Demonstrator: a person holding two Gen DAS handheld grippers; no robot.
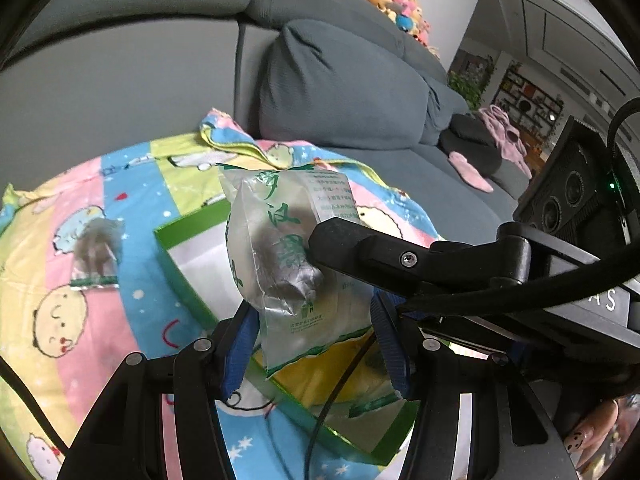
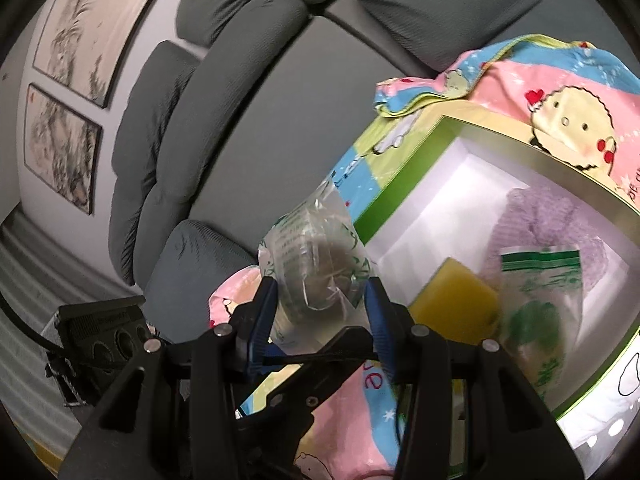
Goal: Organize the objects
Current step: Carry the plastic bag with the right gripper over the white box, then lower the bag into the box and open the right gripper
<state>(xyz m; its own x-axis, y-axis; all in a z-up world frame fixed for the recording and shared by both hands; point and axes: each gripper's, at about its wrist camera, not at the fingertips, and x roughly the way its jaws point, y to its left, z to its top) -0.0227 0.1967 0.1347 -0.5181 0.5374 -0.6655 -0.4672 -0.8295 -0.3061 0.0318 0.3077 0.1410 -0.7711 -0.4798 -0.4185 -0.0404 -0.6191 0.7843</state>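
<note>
Left hand-held gripper (image 1: 316, 344) pinching clear packet (image 1: 280, 248) | right hand-held gripper (image 2: 320, 312) pinching second packet (image 2: 316, 264) | green box (image 2: 400, 184) beside

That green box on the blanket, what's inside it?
Inside the green box: a yellow sponge, a purple cloth and a clear packet. Whatever lies beneath them is covered.

The right gripper's finger (image 1: 340, 240) is covering part of the clear packet (image 1: 280, 248), hiding its dark contents. Motion is smearing the green-printed packet (image 2: 536, 312) inside the green-rimmed box (image 2: 400, 184).
</note>
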